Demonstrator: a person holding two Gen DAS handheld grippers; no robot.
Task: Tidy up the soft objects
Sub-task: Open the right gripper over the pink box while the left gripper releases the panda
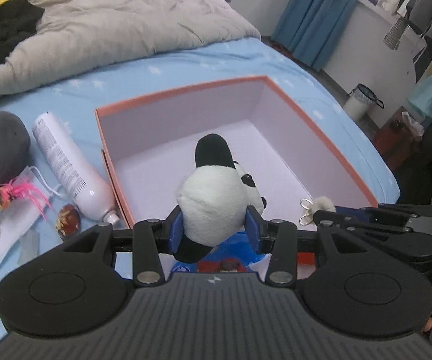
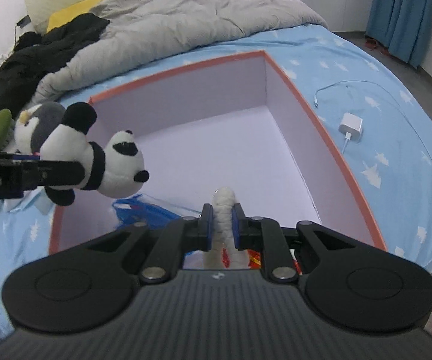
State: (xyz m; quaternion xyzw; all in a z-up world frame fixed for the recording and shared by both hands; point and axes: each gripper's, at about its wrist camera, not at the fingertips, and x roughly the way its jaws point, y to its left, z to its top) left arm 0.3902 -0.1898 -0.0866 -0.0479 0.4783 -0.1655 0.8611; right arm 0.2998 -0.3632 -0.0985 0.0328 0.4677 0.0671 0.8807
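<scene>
A panda plush is clamped between the blue pads of the left gripper, which is pitched steeply downward over the near edge of the open box. The box is set on the blue bed sheet, near the bed's foot edge. A small white fuzzy toy is pinched by the nearly closed right gripper, likewise angled down over the box's near edge. A penguin plush is left on the sheet beyond the box's left wall.
</scene>
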